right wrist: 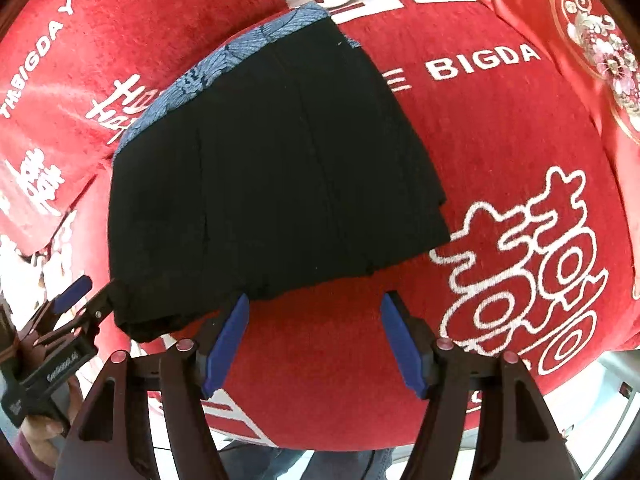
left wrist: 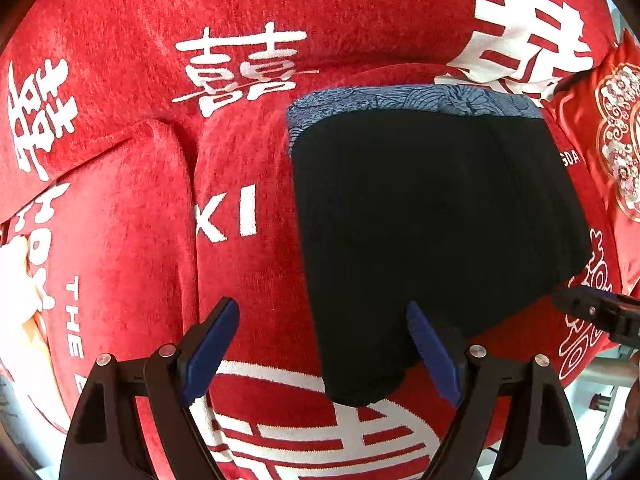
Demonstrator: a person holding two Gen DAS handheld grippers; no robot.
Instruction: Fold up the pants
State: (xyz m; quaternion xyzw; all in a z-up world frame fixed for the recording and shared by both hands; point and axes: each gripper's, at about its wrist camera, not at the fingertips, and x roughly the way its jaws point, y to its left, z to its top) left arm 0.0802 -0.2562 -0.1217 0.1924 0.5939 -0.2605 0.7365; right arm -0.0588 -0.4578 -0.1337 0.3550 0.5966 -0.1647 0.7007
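Black pants lie folded into a flat stack on a red cloth, a blue patterned band showing along their far edge. My left gripper hangs open over the stack's near left corner, its right finger above the black fabric and its left finger above the red cloth. In the right wrist view the same pants lie just beyond my right gripper, which is open over bare red cloth at the stack's near edge. The left gripper shows at that view's left, by the pants' corner.
The red cloth with white characters covers the whole surface and has a raised fold at the left. A red cushion with gold ornament lies at the far right. The cloth's near edge drops off behind both grippers. A hand holds the left gripper.
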